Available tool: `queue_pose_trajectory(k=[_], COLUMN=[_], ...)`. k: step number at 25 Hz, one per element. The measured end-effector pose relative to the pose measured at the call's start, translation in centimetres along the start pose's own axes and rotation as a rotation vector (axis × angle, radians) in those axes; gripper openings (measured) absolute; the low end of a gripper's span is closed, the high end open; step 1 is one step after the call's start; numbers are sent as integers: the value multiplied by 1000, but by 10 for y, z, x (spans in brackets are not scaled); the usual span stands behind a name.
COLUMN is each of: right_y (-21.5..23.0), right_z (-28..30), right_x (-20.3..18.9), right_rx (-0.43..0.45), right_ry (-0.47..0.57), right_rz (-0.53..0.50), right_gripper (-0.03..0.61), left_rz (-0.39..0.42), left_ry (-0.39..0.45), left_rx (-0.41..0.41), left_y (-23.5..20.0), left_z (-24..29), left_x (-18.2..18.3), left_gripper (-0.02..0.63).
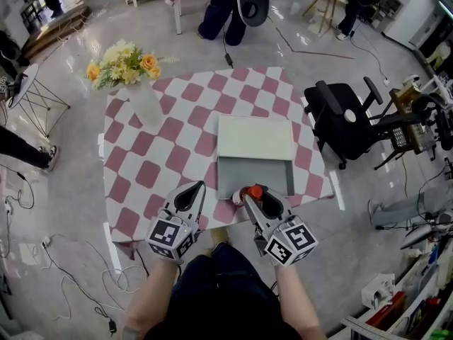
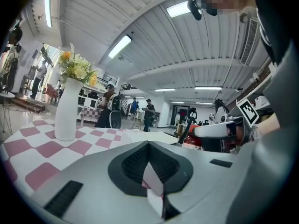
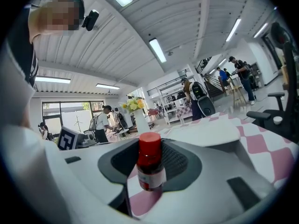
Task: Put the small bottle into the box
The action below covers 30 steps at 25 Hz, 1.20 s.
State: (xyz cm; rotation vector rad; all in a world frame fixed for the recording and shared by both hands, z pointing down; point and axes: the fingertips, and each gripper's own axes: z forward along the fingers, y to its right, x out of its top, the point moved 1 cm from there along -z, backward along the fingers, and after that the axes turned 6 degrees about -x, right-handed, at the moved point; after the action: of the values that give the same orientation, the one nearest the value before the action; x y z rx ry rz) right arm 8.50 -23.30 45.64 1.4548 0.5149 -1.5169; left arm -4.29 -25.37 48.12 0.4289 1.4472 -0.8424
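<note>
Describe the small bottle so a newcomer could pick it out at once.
On the pink-and-white checkered table an open grey box lies near the person's edge. At the box's near side the right gripper holds the small bottle between its jaws. Its red cap and white label mark it out from the vase.

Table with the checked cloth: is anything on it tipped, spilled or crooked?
Nothing stands out. The vase stands upright with its flowers, the box lies open, and the small bottle is held upright in the right tool.
</note>
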Motion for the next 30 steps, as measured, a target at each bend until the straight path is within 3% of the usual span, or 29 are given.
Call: queue_pose_trajectory(k=[12, 20, 30], right_y=[9, 12, 8], right_z=[35, 56, 79], right_x=[-6, -17, -36], right_rx=[24, 50, 82], right_ry=[-55, -109, -195], right_rz=[-34, -66, -168], right_gripper=[147, 147, 147], left_rz=[-37, -7, -25], left_ry=[-29, -62, -92], left_rx=[13, -1, 0], left_y=[-17, -21, -31], left_z=[19, 30, 38], left_x=[-15, -25, -36], left_gripper=[6, 6, 6])
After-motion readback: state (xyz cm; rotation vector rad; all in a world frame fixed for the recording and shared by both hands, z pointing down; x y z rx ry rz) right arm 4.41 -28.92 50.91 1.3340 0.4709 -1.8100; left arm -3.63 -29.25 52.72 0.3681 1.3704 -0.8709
